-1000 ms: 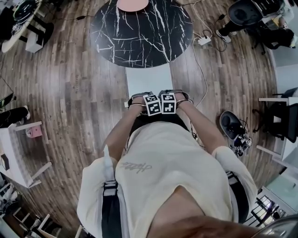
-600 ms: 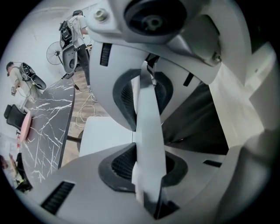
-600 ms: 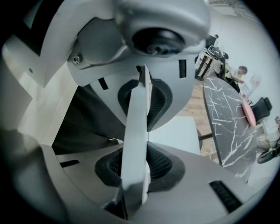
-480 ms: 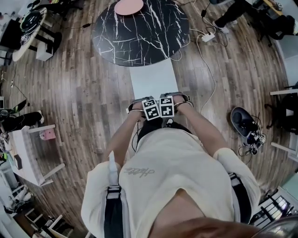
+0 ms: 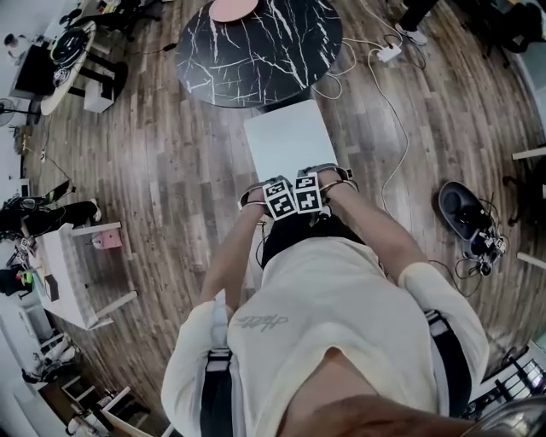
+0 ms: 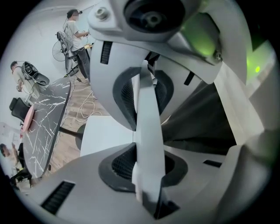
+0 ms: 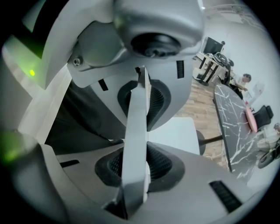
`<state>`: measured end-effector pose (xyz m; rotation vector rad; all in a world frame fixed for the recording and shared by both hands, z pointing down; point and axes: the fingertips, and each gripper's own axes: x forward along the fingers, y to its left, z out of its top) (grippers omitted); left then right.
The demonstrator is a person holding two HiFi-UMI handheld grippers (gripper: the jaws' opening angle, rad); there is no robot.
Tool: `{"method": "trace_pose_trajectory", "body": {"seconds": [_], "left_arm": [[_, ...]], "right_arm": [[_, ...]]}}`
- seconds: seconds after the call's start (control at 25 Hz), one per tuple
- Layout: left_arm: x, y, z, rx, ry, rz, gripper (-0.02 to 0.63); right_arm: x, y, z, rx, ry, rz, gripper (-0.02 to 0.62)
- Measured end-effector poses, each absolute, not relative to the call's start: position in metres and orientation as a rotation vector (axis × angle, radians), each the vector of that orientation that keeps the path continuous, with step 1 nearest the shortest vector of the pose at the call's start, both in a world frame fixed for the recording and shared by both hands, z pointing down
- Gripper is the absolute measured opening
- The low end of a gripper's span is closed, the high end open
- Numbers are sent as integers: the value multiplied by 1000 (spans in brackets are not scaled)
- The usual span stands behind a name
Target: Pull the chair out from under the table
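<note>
The chair shows its white seat (image 5: 290,136) out from under the round black marbled table (image 5: 256,43). Its thin white backrest (image 6: 149,100) runs between the jaws of both grippers. My left gripper (image 5: 280,198) and right gripper (image 5: 309,191) sit side by side on the backrest's top edge, pointing steeply down, close to my body. In the left gripper view the left gripper (image 6: 145,131) has its black pads pressed on the panel. In the right gripper view the right gripper (image 7: 136,131) clamps the backrest (image 7: 133,175) the same way. The seat (image 7: 175,133) and table (image 7: 234,122) lie beyond.
A pink dish (image 5: 237,8) lies on the table's far side. White cables and a power strip (image 5: 388,53) trail over the wood floor at the right. A white side table (image 5: 68,273) stands left, dark gear (image 5: 465,213) right. People (image 6: 74,30) stand far off.
Both grippers have drawn back from the table together with the backrest. More of the white seat shows beyond the table's rim, and the table sits farther up the head view.
</note>
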<state>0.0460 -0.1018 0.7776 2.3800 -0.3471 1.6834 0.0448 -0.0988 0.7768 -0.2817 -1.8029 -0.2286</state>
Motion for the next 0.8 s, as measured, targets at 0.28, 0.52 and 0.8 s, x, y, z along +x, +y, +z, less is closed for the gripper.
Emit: {"method": "trace_pose_trajectory", "body": {"seconds": [0.28, 0.52, 0.8], "left_arm": [[54, -72, 776, 2377, -343, 1682, 89], [60, -49, 777, 2395, -309, 1709, 89], [64, -24, 779, 2408, -265, 1737, 89]], "right_arm": [[53, -69, 775, -294, -1805, -224, 84], [59, -45, 776, -256, -1826, -178, 84], [65, -20, 778, -228, -1824, -144, 86]]}}
